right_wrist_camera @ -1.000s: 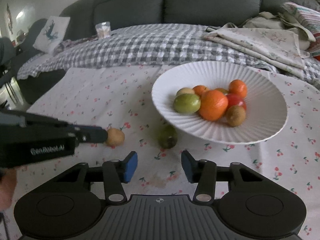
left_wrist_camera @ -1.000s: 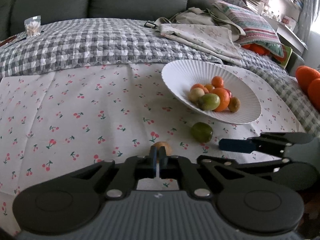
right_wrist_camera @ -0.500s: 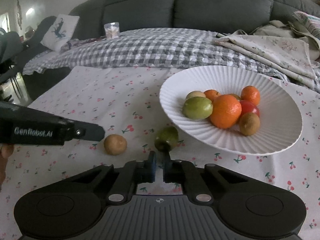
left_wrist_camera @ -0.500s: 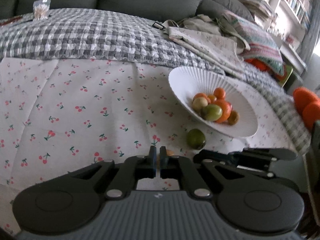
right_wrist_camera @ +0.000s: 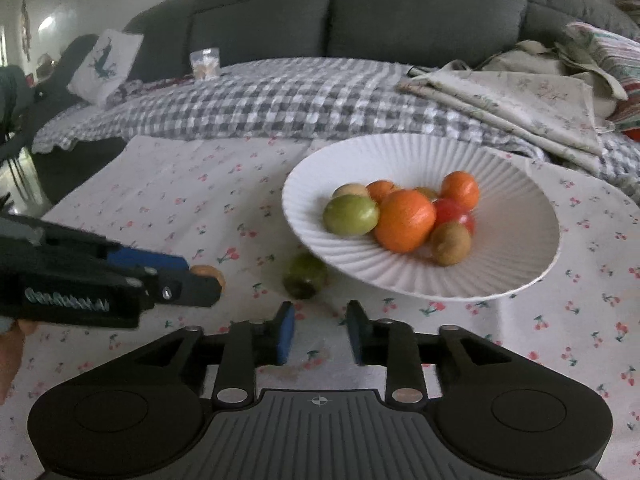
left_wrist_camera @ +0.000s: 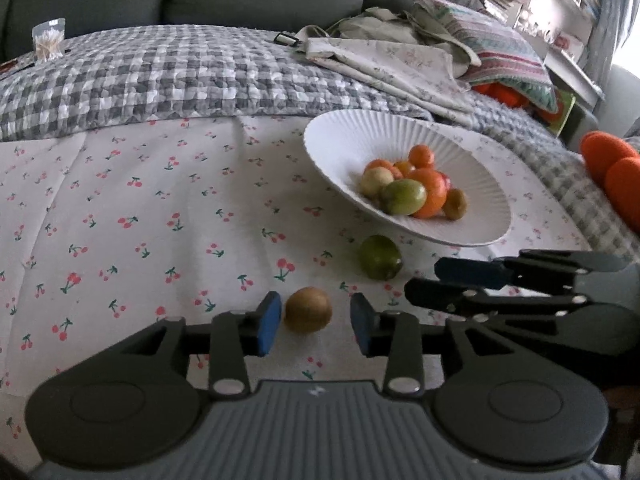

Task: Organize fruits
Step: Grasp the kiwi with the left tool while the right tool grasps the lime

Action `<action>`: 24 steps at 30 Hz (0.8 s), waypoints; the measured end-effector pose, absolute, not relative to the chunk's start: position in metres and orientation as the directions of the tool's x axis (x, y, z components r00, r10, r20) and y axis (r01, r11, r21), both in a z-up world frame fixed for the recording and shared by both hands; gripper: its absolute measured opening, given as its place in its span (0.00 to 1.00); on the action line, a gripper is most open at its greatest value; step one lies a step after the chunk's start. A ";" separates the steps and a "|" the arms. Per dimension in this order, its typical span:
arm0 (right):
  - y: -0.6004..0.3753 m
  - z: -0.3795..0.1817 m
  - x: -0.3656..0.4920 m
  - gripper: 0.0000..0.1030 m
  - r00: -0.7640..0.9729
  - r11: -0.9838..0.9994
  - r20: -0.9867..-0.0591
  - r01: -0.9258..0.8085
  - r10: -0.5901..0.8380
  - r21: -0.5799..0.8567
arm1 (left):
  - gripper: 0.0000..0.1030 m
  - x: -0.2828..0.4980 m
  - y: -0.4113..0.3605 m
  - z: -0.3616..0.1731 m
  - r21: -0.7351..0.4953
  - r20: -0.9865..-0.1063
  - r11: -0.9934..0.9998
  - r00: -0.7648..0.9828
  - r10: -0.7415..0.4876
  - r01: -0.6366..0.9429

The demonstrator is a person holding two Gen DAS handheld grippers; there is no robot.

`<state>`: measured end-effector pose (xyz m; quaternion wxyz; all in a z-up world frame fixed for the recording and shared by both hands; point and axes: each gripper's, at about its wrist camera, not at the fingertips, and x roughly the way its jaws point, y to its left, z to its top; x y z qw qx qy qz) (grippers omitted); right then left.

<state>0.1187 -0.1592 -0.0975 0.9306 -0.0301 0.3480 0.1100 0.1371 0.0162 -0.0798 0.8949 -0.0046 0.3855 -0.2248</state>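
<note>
Kiwi (left_wrist_camera: pixel 308 309), small, firm and likely light, is lying on the cherry-print cloth (left_wrist_camera: pixel 120 208) between the left gripper (left_wrist_camera: pixel 314 323)'s just-opening jaws, untouched; gripping across its middle looks best.

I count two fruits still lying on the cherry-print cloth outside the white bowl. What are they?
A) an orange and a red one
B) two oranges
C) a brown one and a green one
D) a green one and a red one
C: the brown fruit lies between the open jaws of the left gripper, and the green fruit lies beside the white bowl; the orange and red ones are all in the bowl.
</note>
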 end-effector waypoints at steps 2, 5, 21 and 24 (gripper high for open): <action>-0.162 -0.097 0.122 0.31 0.734 0.974 -0.649 -0.221 0.200 0.050 | 0.23 0.141 0.012 -0.084 -0.156 -0.695 0.903 0.605 -0.389 0.401; -0.158 -0.105 0.131 0.31 0.731 0.975 -0.654 -0.215 0.196 0.052 | 0.23 0.141 0.012 -0.083 -0.145 -0.689 0.900 0.611 -0.389 0.410; -0.147 -0.113 0.146 0.43 0.750 0.976 -0.626 -0.185 0.215 0.113 | 0.23 0.145 0.031 -0.075 -0.182 -0.677 0.920 0.634 -0.374 0.348; -0.146 -0.113 0.145 0.26 0.751 0.977 -0.628 -0.190 0.206 0.093 | 0.23 0.146 0.031 -0.075 -0.181 -0.678 0.921 0.635 -0.371 0.346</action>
